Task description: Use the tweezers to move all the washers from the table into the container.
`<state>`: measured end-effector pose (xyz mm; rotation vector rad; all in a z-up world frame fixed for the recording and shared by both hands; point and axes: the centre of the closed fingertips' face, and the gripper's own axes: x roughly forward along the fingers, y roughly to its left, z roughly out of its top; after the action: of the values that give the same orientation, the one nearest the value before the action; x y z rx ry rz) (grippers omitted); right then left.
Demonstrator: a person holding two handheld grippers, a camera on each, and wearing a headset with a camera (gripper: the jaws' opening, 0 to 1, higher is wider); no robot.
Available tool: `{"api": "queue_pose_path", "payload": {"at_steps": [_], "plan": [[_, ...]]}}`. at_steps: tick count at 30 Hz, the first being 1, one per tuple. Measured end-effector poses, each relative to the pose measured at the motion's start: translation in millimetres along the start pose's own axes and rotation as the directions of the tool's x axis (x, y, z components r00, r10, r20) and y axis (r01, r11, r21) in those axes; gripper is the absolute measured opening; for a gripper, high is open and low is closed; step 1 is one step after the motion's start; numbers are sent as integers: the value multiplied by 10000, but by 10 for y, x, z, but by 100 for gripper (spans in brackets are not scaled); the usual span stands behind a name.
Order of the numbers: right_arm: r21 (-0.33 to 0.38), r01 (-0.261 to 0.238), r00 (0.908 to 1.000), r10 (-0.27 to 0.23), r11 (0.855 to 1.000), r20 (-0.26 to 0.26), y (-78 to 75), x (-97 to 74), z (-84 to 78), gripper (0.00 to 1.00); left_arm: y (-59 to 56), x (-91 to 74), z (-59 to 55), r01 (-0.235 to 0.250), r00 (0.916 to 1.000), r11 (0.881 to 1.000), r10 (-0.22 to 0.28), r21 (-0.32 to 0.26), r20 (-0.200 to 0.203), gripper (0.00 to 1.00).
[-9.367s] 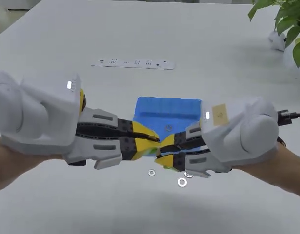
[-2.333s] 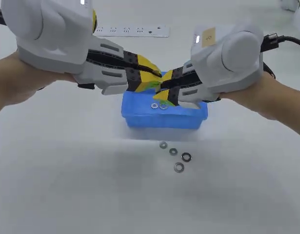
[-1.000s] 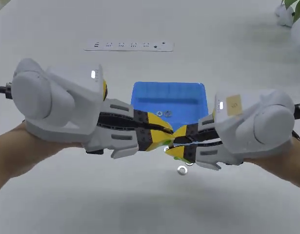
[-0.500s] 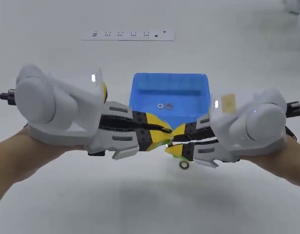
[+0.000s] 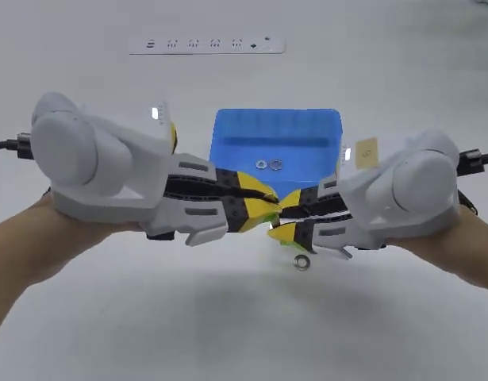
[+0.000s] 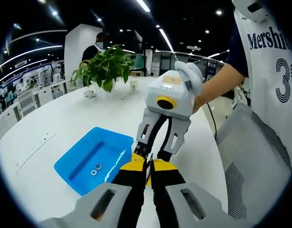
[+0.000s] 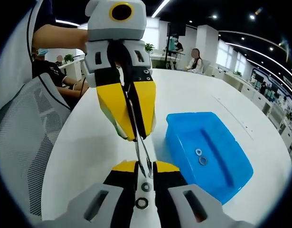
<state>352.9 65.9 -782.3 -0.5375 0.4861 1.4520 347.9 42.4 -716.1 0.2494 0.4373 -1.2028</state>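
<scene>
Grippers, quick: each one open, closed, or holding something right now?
Left gripper: closed on the thin metal tweezers, gripping their upper part.
Right gripper: closed on the same tweezers, pinching them near the tips.

The blue container (image 5: 228, 131) held one washer 9.4 s ago; now a pair of washers (image 5: 269, 165) lies in it. 2.3 s ago both grippers were raised over the container. Now the left hand-held gripper (image 5: 267, 206) and the right hand-held gripper (image 5: 282, 228) sit low in front of its near wall, tips meeting above the worktop (image 5: 148, 317). The tweezers (image 7: 141, 152), clamped in the left one's jaws, now point down at two loose washers (image 7: 146, 186). Four loose washers showed then; in the head view only a single washer (image 5: 301, 263) now shows below the right jaws.
</scene>
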Motion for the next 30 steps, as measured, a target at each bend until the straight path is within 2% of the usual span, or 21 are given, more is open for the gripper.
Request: {"api": "queue_pose_path", "payload": {"at_steps": [15, 22, 30], "plan": [[102, 77, 9999, -78, 9999, 114, -51, 5, 15, 14, 31, 6, 18, -77, 10000, 9999, 77, 101, 21, 7], [163, 19, 10000, -20, 9999, 55, -40, 27, -1, 14, 36, 15, -3, -83, 9999, 9998, 85, 173, -98, 7], [245, -13, 10000, 12, 9997, 37, -44, 37, 0, 13, 91, 21, 4, -224, 9997, 9997, 223, -66, -136, 7]]}}
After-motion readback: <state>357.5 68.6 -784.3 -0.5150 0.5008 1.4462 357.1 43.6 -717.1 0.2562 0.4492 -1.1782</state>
